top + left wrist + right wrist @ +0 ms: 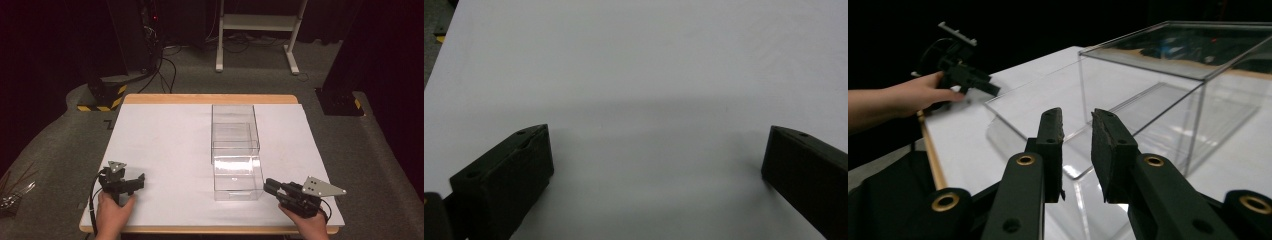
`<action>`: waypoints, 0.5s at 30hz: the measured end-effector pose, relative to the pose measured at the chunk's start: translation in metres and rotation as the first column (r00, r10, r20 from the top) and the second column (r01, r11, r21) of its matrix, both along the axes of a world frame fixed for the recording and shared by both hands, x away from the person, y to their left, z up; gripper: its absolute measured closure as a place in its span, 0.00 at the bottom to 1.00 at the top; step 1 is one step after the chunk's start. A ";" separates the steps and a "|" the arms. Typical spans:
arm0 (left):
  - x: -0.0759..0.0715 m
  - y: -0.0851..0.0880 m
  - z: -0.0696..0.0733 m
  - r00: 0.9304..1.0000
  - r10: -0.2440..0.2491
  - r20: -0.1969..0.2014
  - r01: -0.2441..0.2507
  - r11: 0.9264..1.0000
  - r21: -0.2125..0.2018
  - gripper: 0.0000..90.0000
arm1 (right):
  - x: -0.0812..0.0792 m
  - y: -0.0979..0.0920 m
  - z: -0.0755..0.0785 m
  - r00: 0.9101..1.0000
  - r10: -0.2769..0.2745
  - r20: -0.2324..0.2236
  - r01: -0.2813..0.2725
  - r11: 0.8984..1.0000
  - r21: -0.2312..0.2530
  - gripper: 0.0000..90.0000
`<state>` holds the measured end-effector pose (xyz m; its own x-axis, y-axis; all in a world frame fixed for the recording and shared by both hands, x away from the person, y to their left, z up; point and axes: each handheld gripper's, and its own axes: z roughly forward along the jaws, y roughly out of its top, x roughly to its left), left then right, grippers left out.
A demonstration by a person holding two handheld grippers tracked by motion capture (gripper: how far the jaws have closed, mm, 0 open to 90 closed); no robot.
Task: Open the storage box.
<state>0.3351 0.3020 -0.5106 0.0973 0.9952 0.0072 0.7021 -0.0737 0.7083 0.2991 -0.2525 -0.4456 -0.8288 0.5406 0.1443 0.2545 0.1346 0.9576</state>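
Right claw (268, 186) sits just beside the clear box's (235, 150) near end, jaws nearly together, gripping nothing. Left claw (131, 182) wide open, empty, over bare tabletop (165, 145), well apart. Box at tabletop centre-right, seemingly untouched; whole job left.

the room is dim and its edges fall into black, while the white table (165, 150) is lit from above and looks bright. a white glare lies on the clear box (235, 150). in the left gripper view a soft wide shadow crosses the table, and the dark jaws near the lens are blurred
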 end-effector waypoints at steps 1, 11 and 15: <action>0.000 0.000 0.000 1.000 0.000 0.000 0.000 1.000 0.000 0.00 | 0.001 -0.001 0.001 1.000 -0.018 0.005 0.018 1.000 0.002 0.83; 0.000 0.000 0.000 1.000 0.000 0.000 0.000 1.000 0.000 0.00 | 0.018 -0.017 -0.007 0.978 -0.208 0.007 0.209 0.977 -0.037 0.81; 0.000 0.000 0.000 1.000 0.000 0.000 0.000 1.000 0.000 0.00 | 0.025 -0.026 -0.015 0.960 -0.280 -0.014 0.279 0.959 -0.054 0.80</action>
<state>0.3351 0.3020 -0.5106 0.0973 0.9952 0.0069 0.7020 -0.0735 0.7084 0.3244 -0.2787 -0.4606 -0.6406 0.7574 0.1264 0.3092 0.1038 0.9453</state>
